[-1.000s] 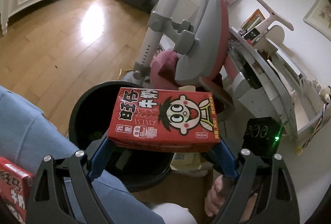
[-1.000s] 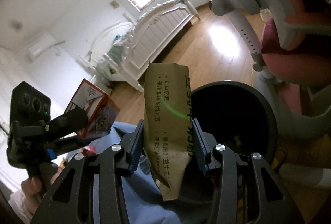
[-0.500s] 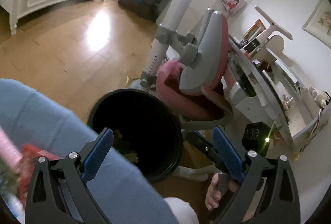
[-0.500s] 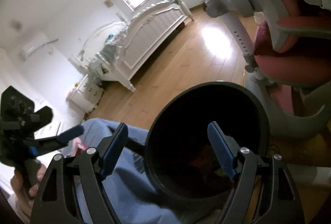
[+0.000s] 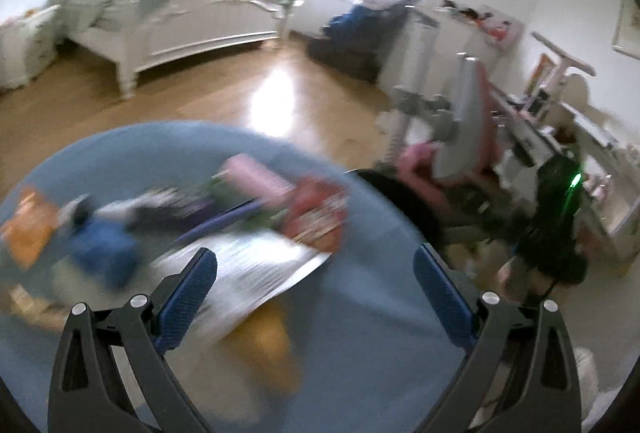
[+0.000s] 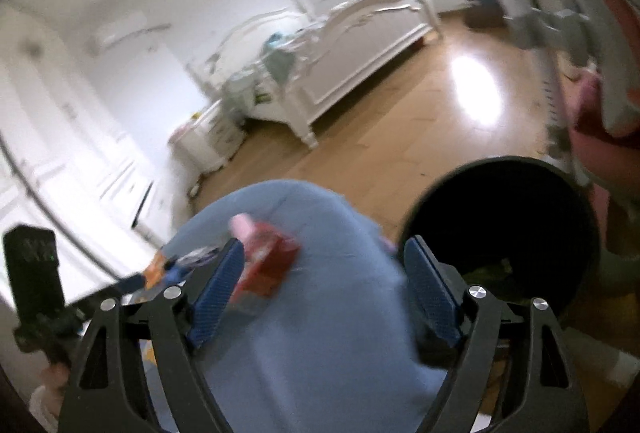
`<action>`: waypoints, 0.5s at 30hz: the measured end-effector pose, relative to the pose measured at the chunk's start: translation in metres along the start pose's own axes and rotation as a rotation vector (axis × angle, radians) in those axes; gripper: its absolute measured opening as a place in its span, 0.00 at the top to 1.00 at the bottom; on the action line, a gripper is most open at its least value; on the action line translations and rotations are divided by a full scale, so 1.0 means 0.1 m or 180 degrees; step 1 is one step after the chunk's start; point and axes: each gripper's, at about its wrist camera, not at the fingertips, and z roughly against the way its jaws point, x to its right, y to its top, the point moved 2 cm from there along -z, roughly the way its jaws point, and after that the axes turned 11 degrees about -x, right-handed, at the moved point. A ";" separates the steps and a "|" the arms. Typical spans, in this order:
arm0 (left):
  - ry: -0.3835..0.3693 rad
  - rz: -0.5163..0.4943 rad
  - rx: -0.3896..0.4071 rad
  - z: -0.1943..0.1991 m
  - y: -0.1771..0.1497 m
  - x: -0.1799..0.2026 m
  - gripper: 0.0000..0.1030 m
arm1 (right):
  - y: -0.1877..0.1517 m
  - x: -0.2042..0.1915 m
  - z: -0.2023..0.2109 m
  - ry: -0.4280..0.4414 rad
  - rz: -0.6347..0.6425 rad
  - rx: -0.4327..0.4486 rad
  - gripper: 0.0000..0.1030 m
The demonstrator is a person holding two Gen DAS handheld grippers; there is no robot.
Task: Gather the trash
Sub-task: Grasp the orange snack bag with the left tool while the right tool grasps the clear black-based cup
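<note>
You see a blue round cushion (image 5: 360, 353) carrying a red carton (image 5: 316, 217), a pink packet (image 5: 256, 173) and an orange wrapper (image 5: 28, 229); beside the cushion, a black bin (image 6: 500, 233).

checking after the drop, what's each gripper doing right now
left gripper: open, holding nothing.
right gripper: jaws opening, nothing between them.
</note>
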 end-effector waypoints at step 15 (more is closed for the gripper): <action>0.0683 0.0838 0.0243 0.57 -0.18 -1.94 0.05 | -0.04 -1.97 -1.01 0.0364 0.1187 -0.0839 0.23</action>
